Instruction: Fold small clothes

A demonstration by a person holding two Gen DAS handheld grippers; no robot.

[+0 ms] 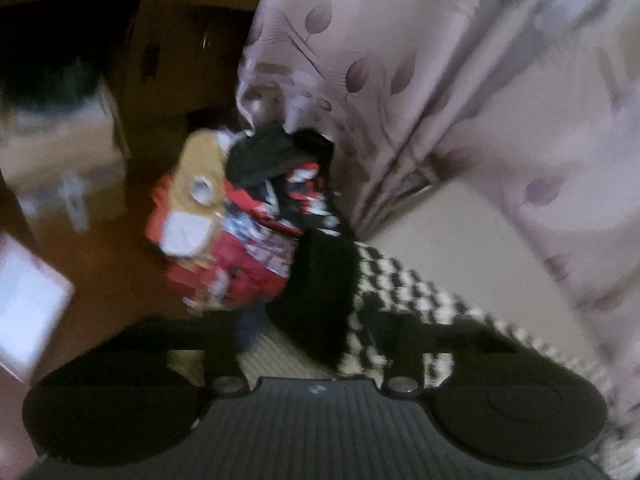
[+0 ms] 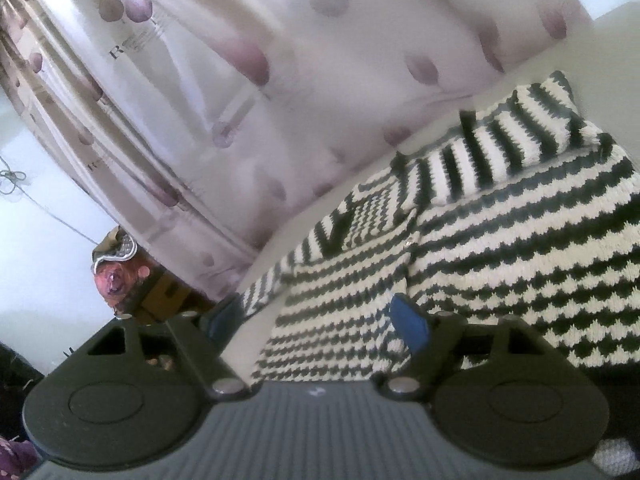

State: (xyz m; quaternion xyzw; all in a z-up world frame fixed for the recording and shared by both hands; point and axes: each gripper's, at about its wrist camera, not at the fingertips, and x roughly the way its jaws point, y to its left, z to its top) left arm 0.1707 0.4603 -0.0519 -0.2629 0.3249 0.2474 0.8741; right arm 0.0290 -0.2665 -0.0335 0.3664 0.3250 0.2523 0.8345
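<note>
The left wrist view is blurred. A pile of small clothes (image 1: 240, 232), red, yellow and black, lies ahead of my left gripper (image 1: 308, 320). A black garment (image 1: 320, 272) runs from the pile's edge down between its fingers, and the jaws look shut on it. Just right of it lies the black-and-white zigzag sweater (image 1: 400, 280). In the right wrist view that same sweater (image 2: 500, 240) is spread flat on the pale surface (image 2: 248, 344), with one sleeve (image 2: 512, 136) folded across its top. My right gripper (image 2: 316, 316) hovers open over the sweater's near edge, its blue pads (image 2: 410, 322) holding nothing.
A pale curtain with purple leaves (image 1: 400, 60) hangs close behind the surface (image 1: 480, 248). Left of the pile are brown floor (image 1: 112, 272), a cardboard box (image 1: 72, 168) and a white flat item (image 1: 28, 300). A small heap of coloured things (image 2: 120, 272) sits far left.
</note>
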